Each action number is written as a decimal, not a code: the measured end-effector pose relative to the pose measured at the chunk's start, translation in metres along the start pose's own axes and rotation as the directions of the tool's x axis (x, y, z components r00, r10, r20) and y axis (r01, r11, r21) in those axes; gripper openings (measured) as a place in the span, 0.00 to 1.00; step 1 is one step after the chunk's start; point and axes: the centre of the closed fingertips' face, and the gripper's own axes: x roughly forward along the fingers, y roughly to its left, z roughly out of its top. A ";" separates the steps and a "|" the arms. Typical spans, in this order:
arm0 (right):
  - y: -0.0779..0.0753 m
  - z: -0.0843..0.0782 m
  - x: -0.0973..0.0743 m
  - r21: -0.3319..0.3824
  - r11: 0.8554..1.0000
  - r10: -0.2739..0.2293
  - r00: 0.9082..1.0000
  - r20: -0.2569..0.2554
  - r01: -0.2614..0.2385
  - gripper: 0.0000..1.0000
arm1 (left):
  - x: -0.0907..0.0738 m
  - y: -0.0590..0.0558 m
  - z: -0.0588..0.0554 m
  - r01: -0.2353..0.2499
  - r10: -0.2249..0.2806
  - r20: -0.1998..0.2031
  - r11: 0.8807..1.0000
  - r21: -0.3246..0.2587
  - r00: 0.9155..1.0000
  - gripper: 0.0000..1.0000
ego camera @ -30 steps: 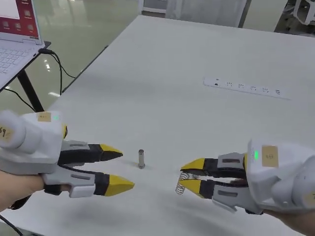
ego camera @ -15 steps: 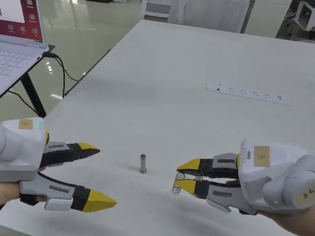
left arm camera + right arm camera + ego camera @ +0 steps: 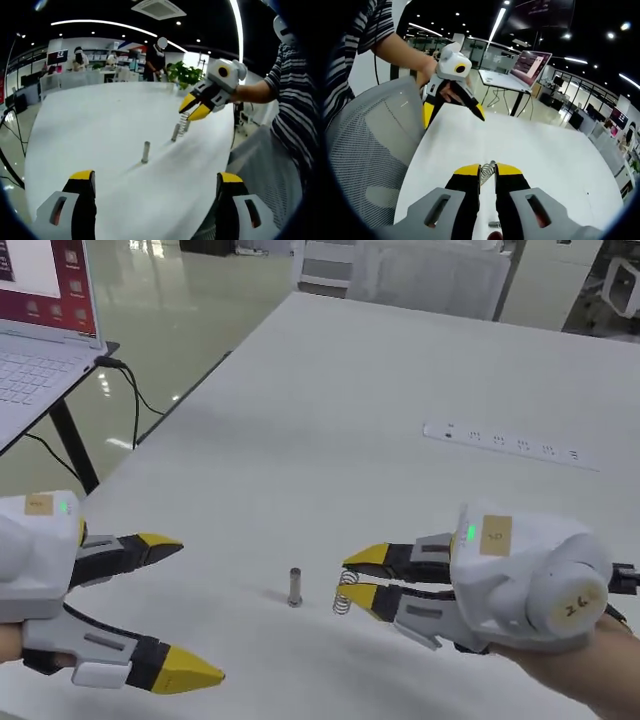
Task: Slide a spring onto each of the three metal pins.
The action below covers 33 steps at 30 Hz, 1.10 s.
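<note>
Pinching a spring (image 3: 343, 598) at its tips, the right claw (image 3: 350, 575) sits beside the pin (image 3: 295, 586); left claw (image 3: 200, 610) gapes empty.

Tally from where I stand:
- Pins: 2 upright in the left gripper view, near pin (image 3: 145, 151) and far pin (image 3: 175, 132).
- Springs: 1, the spring (image 3: 343, 595).
- Grippers: 2, left gripper (image 3: 200, 610) and right gripper (image 3: 343, 576), two fingers each.
- Power strip (image 3: 510, 443): 1.
- Laptop (image 3: 35, 360): 1.
- Table (image 3: 330, 420): 1.
</note>
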 end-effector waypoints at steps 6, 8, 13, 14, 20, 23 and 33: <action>-0.011 0.012 0.008 -0.009 1.000 -0.009 1.000 0.019 0.009 0.08 | 0.000 -0.001 -0.001 0.000 0.000 0.001 1.000 -0.003 1.000 0.98; -0.014 0.015 0.011 -0.018 1.000 -0.011 1.000 0.020 0.012 0.08 | -0.001 -0.001 -0.001 -0.003 0.003 0.001 1.000 -0.002 1.000 0.98; -0.024 0.024 0.019 -0.020 1.000 -0.019 0.999 0.031 0.020 0.08 | -0.003 0.000 0.000 -0.010 0.010 0.006 1.000 -0.001 1.000 0.98; -0.025 0.027 0.021 -0.023 0.999 -0.021 0.999 0.033 0.022 0.08 | -0.003 0.000 0.000 -0.012 0.012 0.006 1.000 -0.001 1.000 0.98; -0.028 0.030 0.030 -0.022 1.000 -0.019 0.999 0.038 0.020 0.08 | -0.003 -0.002 0.000 -0.011 0.011 0.009 1.000 -0.005 1.000 0.98; -0.029 0.027 0.035 -0.018 1.000 -0.016 0.999 0.031 0.017 0.08 | -0.002 -0.002 -0.001 -0.009 0.009 0.008 1.000 -0.006 1.000 0.98; -0.029 0.018 0.047 0.001 1.000 -0.011 1.000 0.011 0.011 0.08 | -0.004 -0.001 -0.002 -0.014 0.014 0.006 1.000 -0.009 1.000 0.98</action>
